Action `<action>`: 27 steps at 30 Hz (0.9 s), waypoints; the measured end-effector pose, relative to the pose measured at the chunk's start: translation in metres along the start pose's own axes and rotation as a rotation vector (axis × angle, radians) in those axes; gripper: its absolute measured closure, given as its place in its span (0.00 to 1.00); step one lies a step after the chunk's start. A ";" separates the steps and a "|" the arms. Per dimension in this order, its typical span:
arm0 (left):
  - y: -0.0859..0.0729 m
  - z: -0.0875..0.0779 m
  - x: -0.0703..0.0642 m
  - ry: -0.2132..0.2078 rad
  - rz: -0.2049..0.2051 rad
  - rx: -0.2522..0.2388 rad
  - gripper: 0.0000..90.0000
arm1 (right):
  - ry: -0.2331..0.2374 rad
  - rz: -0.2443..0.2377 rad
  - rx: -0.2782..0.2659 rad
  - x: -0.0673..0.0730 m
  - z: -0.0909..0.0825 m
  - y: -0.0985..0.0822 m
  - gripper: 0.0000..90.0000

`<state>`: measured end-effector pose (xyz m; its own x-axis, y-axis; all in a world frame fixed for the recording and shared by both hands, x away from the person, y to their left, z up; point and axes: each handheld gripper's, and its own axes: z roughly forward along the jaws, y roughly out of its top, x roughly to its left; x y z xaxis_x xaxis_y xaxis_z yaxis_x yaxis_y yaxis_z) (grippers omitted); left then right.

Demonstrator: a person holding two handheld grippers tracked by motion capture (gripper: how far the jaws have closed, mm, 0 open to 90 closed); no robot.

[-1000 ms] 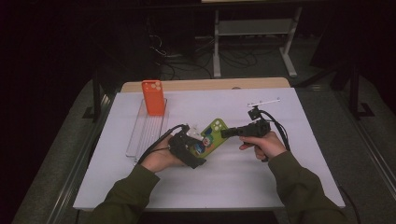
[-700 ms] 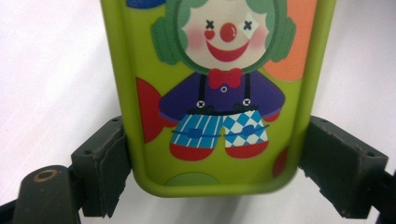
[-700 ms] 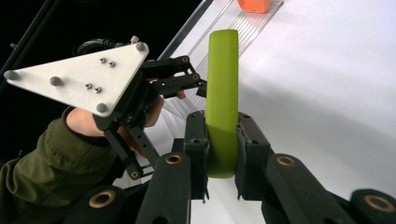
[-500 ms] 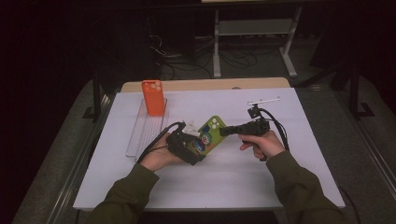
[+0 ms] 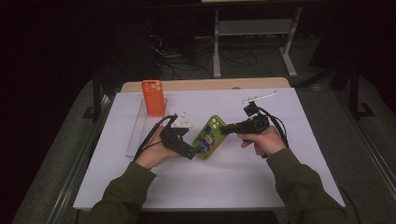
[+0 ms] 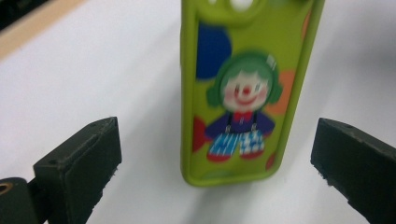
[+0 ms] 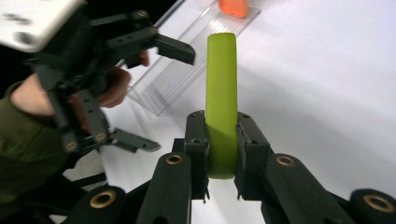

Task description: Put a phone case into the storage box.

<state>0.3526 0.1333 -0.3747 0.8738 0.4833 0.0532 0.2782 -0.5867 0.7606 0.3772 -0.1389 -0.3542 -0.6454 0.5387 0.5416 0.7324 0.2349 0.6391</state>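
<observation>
Left gripper [image 5: 198,150] just opened off green case [image 5: 210,135]; right gripper [image 7: 222,154] clamps it.

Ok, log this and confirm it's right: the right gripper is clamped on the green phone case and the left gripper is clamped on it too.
Half right. The right gripper is clamped on the green phone case, but the left gripper is not: its jaws have just been opening and stand wide either side of the case, touching nothing, as the left gripper view shows.

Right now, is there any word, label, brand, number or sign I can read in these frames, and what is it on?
None: no readable text anywhere.
Green phone case: a cartoon clown picture with coloured dots, no lettering.
Orange phone case: plain, no print visible.
Clear tray: no markings visible.
</observation>
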 end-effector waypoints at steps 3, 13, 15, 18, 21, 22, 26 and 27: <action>0.005 -0.001 -0.004 0.019 -0.001 -0.039 0.02 | -0.023 0.001 0.004 0.005 0.004 0.004 0.85; 0.011 0.005 -0.009 0.065 -0.007 -0.132 0.02 | -0.035 -0.026 0.007 0.019 0.015 0.015 0.85; 0.012 0.006 -0.009 0.071 -0.012 -0.143 0.02 | -0.034 -0.029 0.008 0.021 0.017 0.016 0.85; 0.013 0.008 -0.010 0.087 -0.005 -0.141 0.02 | -0.028 -0.026 0.009 0.023 0.021 0.018 0.85; 0.013 0.011 -0.011 0.094 -0.005 -0.134 0.02 | -0.022 -0.026 0.005 0.024 0.022 0.018 0.85; 0.012 0.012 -0.011 0.091 -0.014 -0.141 0.02 | -0.022 -0.029 0.004 0.024 0.023 0.018 0.85; 0.012 0.014 -0.013 0.114 -0.003 -0.146 0.08 | -0.021 -0.027 0.001 0.025 0.023 0.018 0.85; 0.012 0.013 -0.013 0.115 -0.005 -0.149 0.09 | -0.019 -0.026 0.001 0.025 0.023 0.018 0.85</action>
<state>0.3495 0.1111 -0.3749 0.8186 0.5624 0.1164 0.2130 -0.4855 0.8479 0.3796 -0.1025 -0.3417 -0.6601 0.5475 0.5143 0.7155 0.2498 0.6525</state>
